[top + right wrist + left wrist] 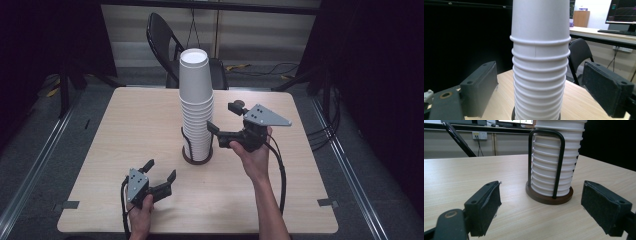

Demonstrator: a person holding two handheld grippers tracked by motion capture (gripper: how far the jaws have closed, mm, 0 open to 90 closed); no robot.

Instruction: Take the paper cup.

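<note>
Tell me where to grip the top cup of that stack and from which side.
Grip the top cup across its bare wall above the rolled rims, coming level from the right gripper side. The cups sit upside down, so only the closed base faces up, and the wire holder stays low.

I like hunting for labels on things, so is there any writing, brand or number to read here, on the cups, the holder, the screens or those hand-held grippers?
No text here can be read.
Stack of white paper cups: plain, no print.
Black wire holder and its brown base: no label.
Monitor in the right gripper view: coloured lines, too blurred to read.
Monitor in the left gripper view: tiny marks, too small to read.
Wall socket: no legible marking.
</note>
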